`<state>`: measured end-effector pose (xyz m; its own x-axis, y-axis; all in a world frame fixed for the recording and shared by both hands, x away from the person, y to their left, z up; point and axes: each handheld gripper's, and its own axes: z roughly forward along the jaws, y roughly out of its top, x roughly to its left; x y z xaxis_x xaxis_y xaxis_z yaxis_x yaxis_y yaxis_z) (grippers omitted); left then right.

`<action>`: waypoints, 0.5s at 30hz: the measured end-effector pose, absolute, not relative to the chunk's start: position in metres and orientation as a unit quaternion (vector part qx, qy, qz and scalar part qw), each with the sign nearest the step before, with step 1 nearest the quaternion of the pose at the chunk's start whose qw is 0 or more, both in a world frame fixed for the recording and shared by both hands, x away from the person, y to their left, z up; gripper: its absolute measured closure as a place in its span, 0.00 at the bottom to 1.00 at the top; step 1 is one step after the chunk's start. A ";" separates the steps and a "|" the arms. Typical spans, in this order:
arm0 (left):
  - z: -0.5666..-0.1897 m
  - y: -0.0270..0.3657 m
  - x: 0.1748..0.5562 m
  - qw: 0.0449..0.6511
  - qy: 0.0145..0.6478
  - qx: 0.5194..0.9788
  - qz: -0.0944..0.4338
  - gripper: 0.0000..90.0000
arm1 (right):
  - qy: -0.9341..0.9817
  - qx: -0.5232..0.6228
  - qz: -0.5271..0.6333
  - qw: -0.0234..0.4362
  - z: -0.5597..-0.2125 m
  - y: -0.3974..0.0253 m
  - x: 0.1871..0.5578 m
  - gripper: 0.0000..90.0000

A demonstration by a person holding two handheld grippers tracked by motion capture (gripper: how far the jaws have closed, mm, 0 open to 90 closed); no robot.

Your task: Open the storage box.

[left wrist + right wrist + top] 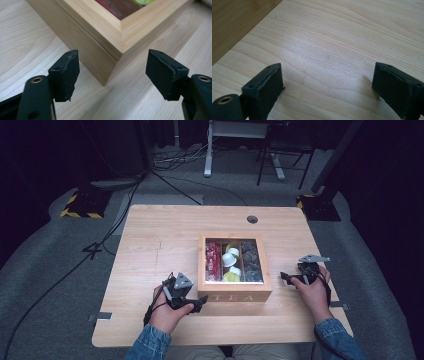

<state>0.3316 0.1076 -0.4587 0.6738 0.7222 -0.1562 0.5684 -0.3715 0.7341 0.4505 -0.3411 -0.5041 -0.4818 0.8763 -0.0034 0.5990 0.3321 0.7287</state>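
A wooden tea box [235, 292] marked TEA stands in the middle of the table, its lid a window frame over three compartments: red packets, white and yellow pods, dark packets. My left gripper [199, 303] sits at the box's front left corner [110, 75], open, with the corner straight ahead between its jaws and nothing held. My right gripper [286, 278] is just right of the box, open over bare table [327, 57], with the box's side wall [234, 22] at the left of its view.
The light wooden table [160, 245] has a round cable hole [252, 219] at its back edge. Beyond it lie grey floor, cables and stand legs. Bare tabletop lies left and behind the box.
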 end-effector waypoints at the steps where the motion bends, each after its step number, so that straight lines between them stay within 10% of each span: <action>1: -0.459 0.107 0.332 0.401 0.393 0.822 0.099 0.36 | 0.790 0.467 0.341 0.203 -0.504 -0.341 0.450 0.10; 15: -0.450 0.110 0.329 0.395 0.377 0.829 0.124 0.58 | 0.790 0.467 0.341 0.203 -0.504 -0.341 0.450 0.11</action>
